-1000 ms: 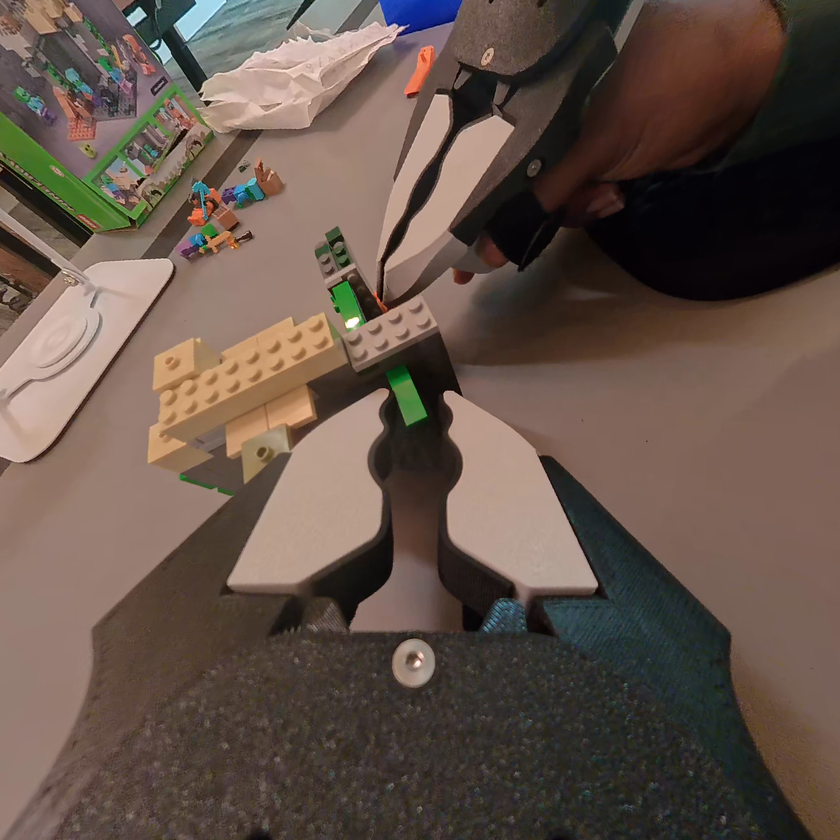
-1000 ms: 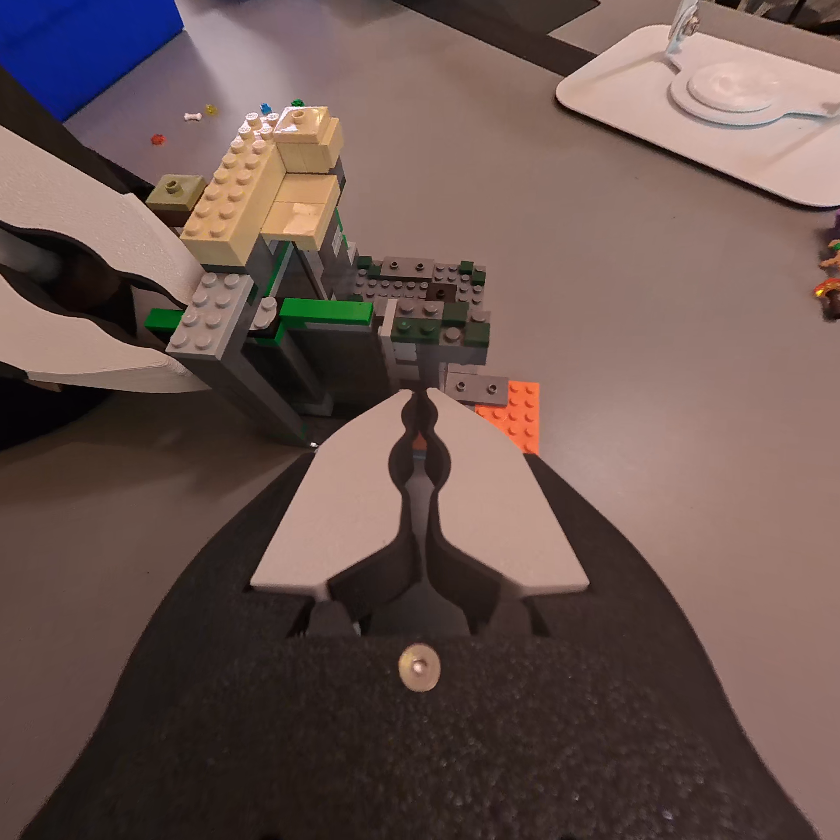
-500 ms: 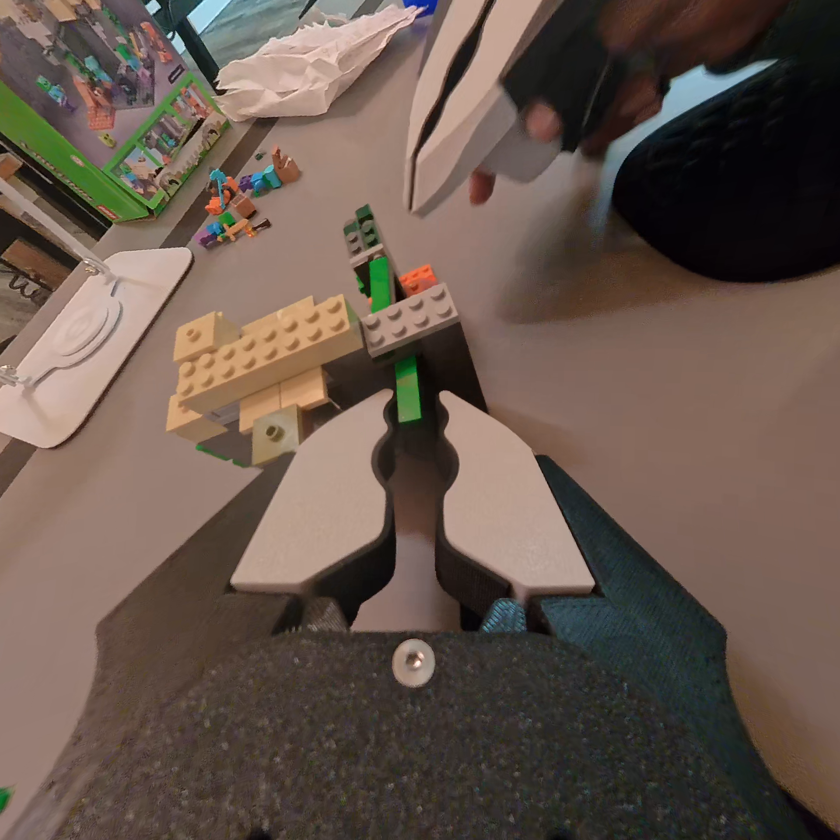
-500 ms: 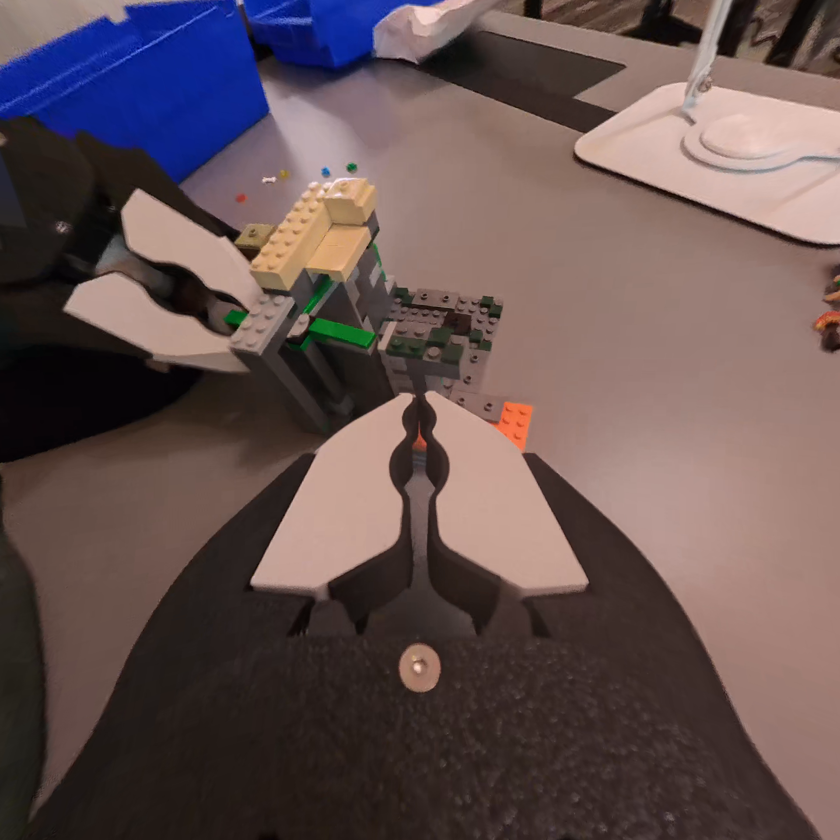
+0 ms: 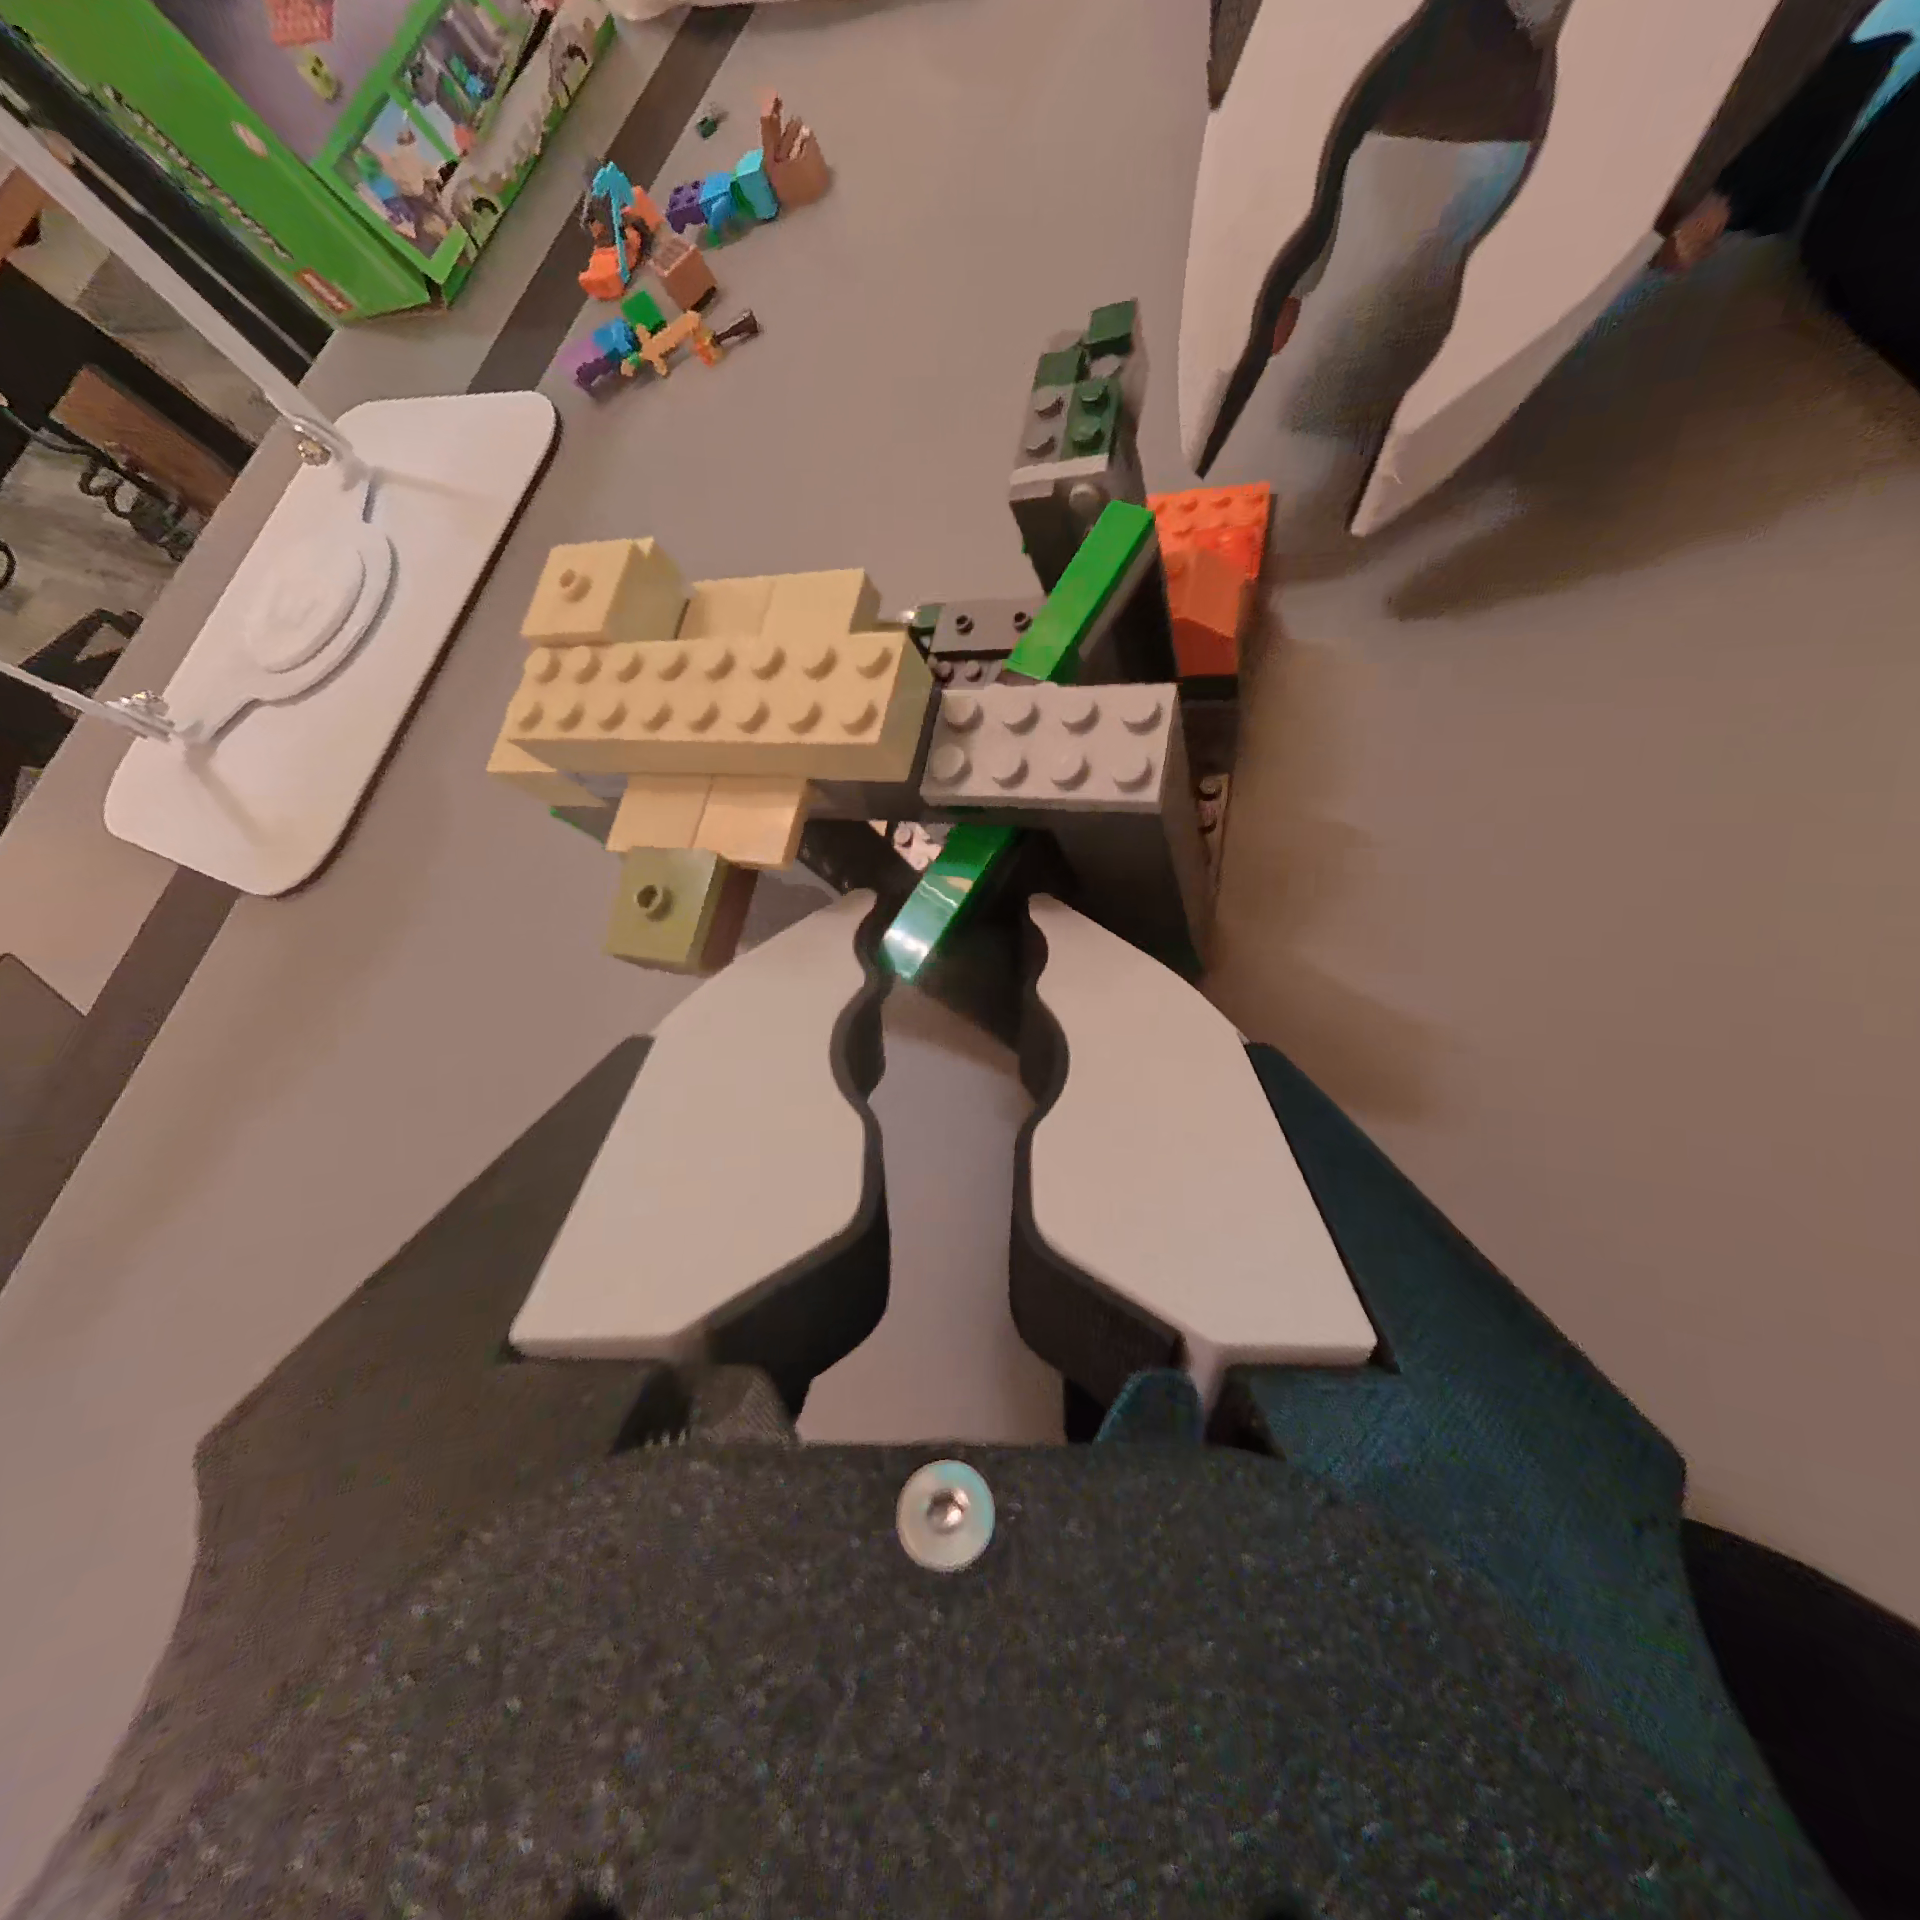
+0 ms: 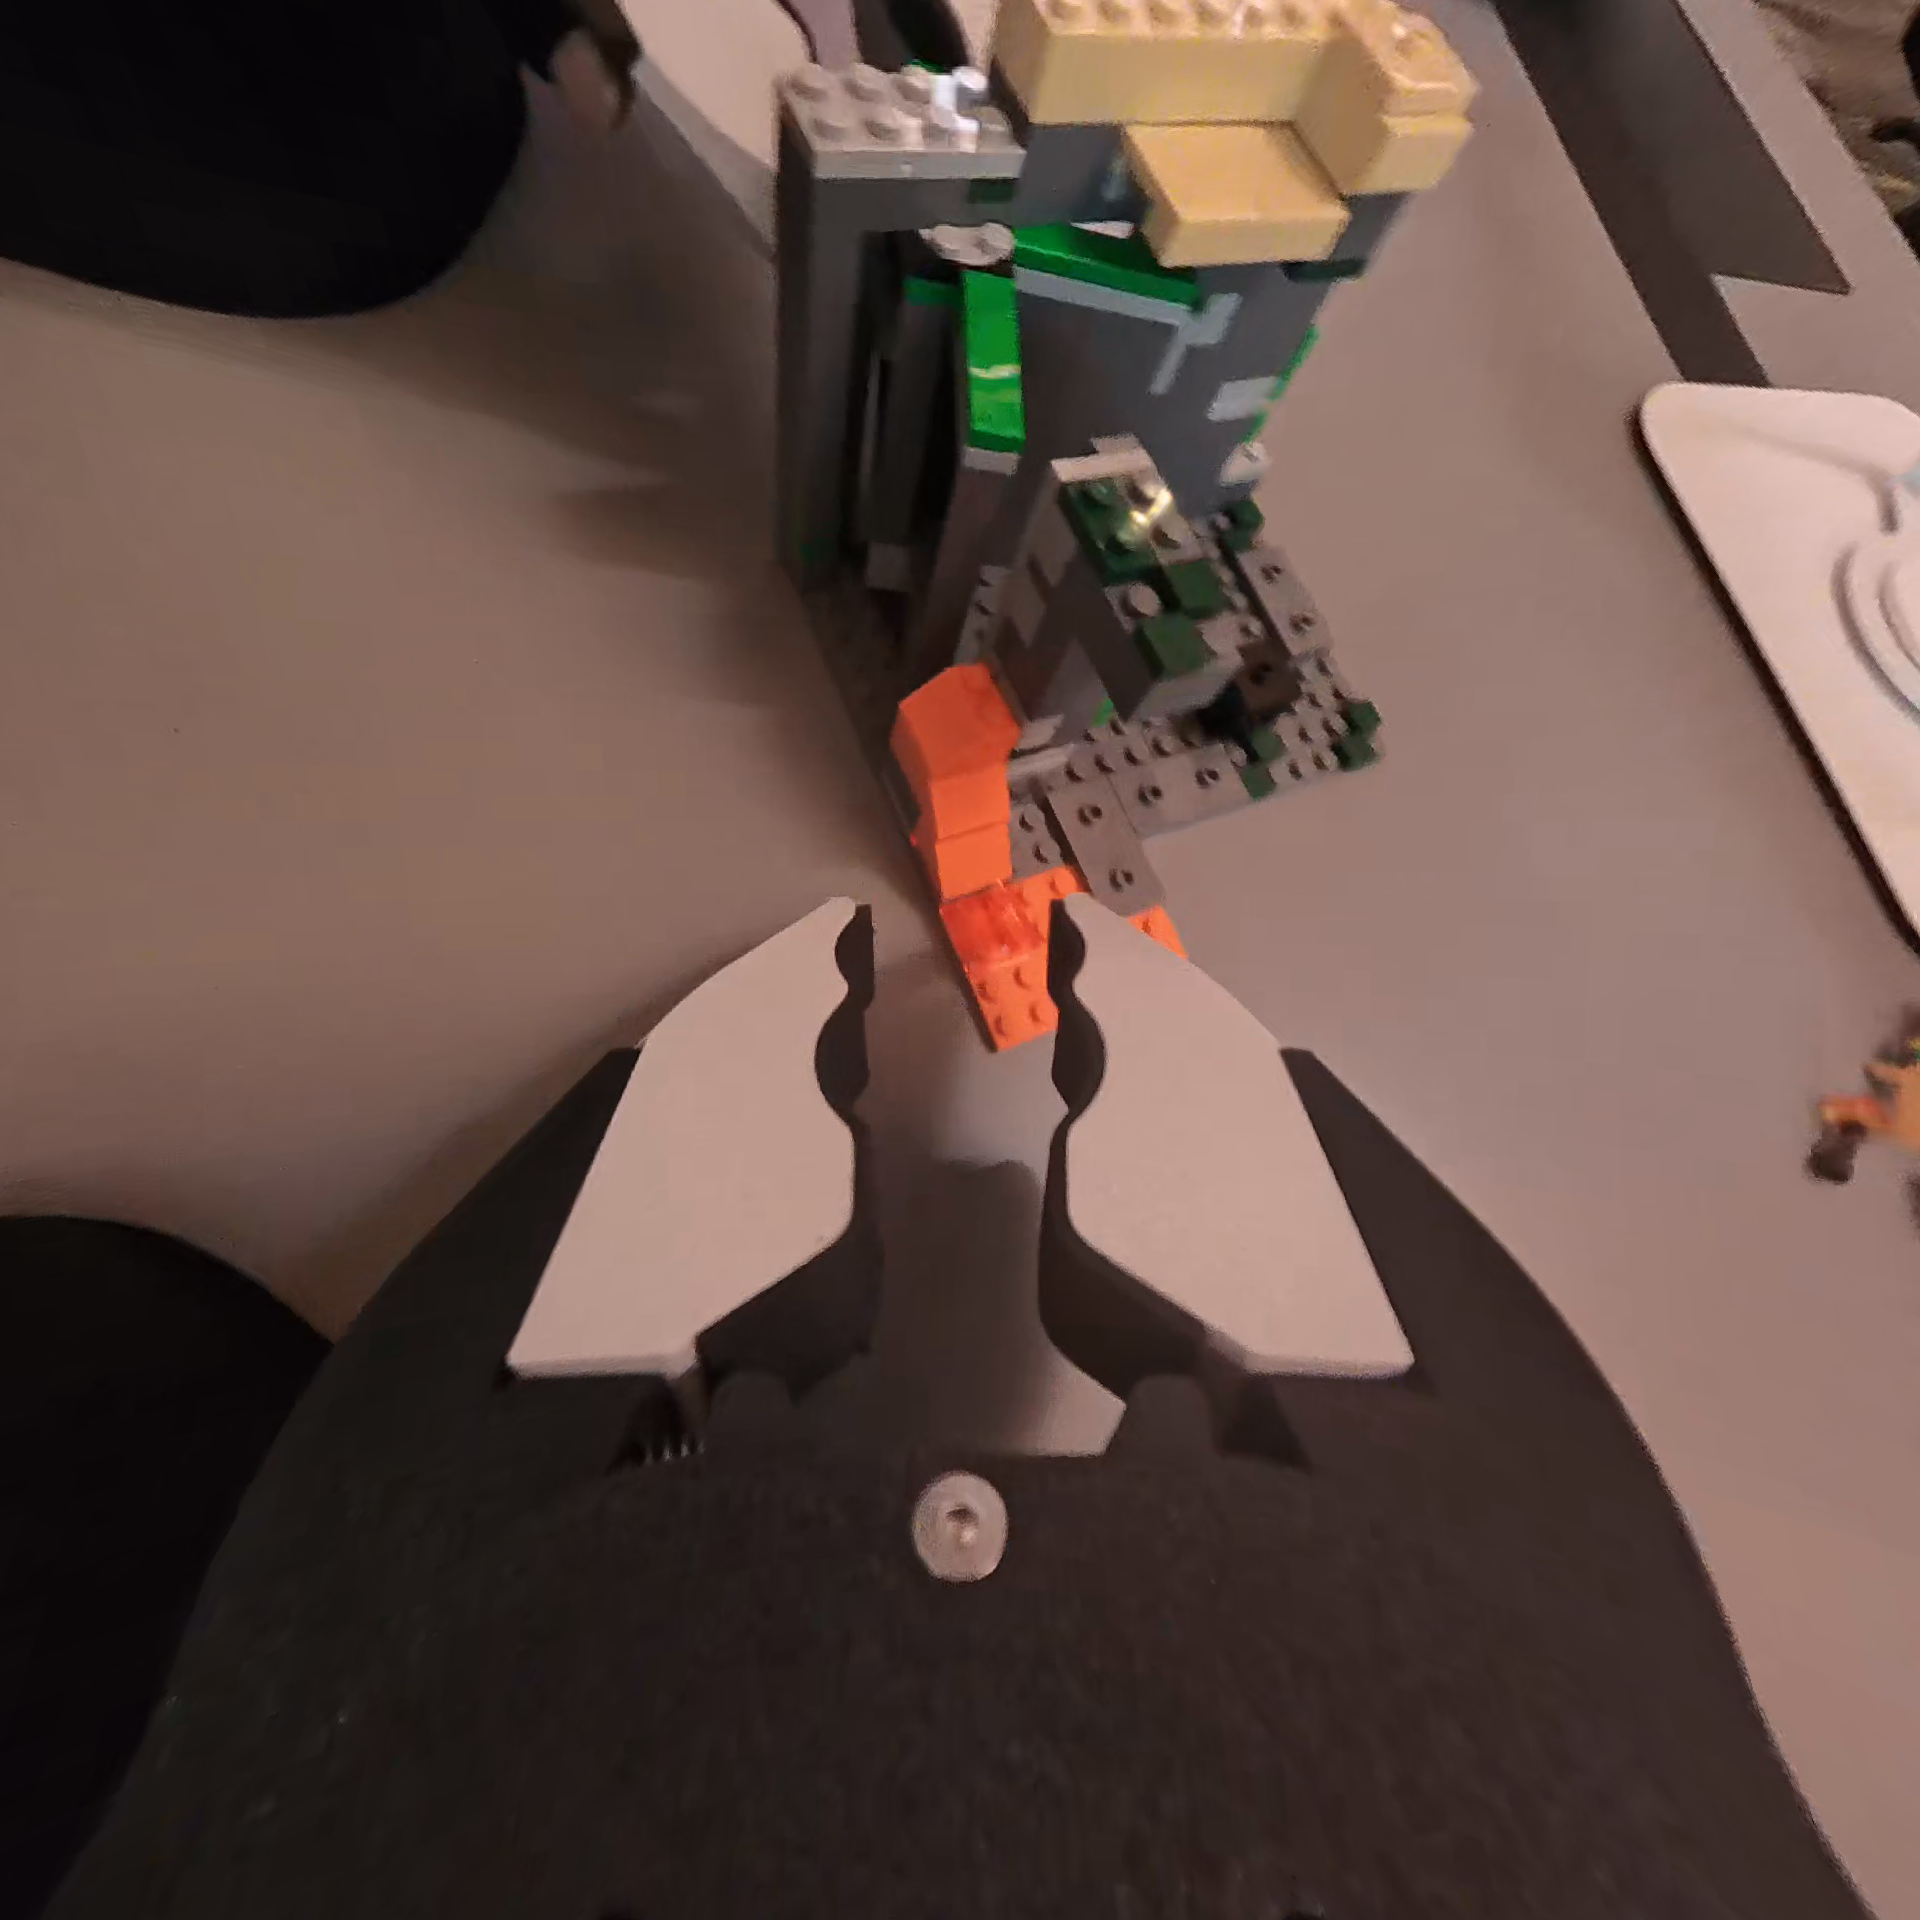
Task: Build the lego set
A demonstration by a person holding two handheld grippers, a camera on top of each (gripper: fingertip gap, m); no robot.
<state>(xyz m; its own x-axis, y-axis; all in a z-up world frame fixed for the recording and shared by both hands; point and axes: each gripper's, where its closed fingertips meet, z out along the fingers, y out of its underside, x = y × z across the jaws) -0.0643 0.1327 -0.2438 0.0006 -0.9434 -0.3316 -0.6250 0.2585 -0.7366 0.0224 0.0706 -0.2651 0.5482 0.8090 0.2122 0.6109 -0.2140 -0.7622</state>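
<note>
Standing on the grey tabletop (image 5: 1558, 935) is the partly built lego model (image 6: 1091, 416), a dark grey brick tower with green strips down its side, a tan studded block (image 5: 717, 707) overhanging its top and an orange stepped run of bricks (image 6: 966, 790) spilling from its foot. The left gripper (image 5: 951, 914) is reaching in at the tower's upper edge with its pale fingers set apart around a glossy green slanted plate (image 5: 945, 904); whether the fingers are actually pressing that plate cannot be told, since a gap is showing on both sides of it. The right gripper (image 6: 961, 925) is hovering just in front of the tower's foot, its fingers spread and holding nothing, with the orange studded base plate (image 6: 1013, 987) lying between and just beyond the tips. Away from the tower, toward the far table edge, a cluster of small coloured minifigure pieces (image 5: 675, 270) and a green printed set box (image 5: 312, 156) are lying, and a white flat stand base (image 5: 332, 634) is sitting to the tower's side. The likely risk is the tower tipping or shedding its overhanging tan block, because it is tall, top-heavy and apparently not being gripped by either tool; a sideways nudge from the right fingers on the orange bricks could also be breaking that thin run off the base.
</note>
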